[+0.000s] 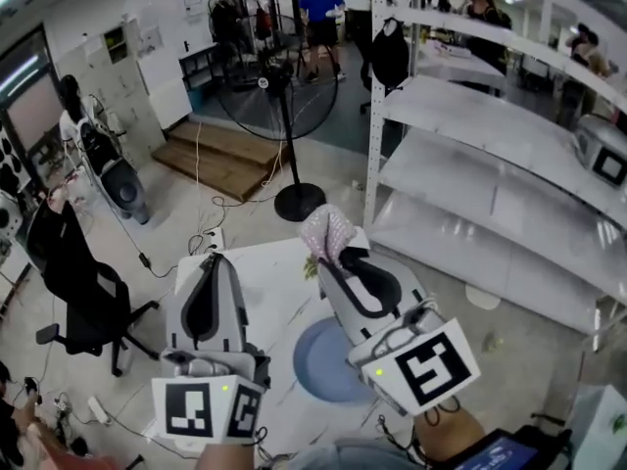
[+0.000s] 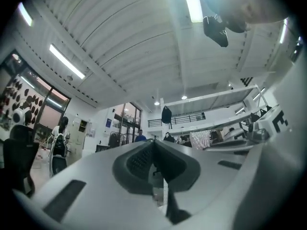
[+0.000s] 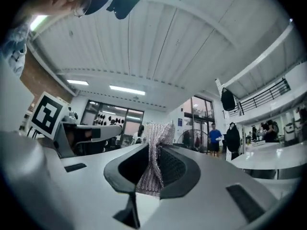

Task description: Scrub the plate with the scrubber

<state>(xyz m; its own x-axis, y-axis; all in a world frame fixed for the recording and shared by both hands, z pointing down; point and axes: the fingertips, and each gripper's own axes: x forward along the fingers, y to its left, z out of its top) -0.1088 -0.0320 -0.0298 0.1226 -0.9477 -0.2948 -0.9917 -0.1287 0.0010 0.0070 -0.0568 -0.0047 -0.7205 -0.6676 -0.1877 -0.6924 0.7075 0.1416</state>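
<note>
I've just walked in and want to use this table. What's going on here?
A person holds a gripper in each hand, both up in the air above the white table. The right gripper has its jaws shut on a silvery mesh scrubber. The left gripper has its jaws shut with nothing between them. The blue plate lies on the table below, and neither gripper touches it, so no scrubbing is happening at this moment.

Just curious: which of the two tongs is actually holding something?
The right tongs, on the head view's right: a silvery mesh scrubber is pinched between their jaws. The left tongs are shut with nothing between.
</note>
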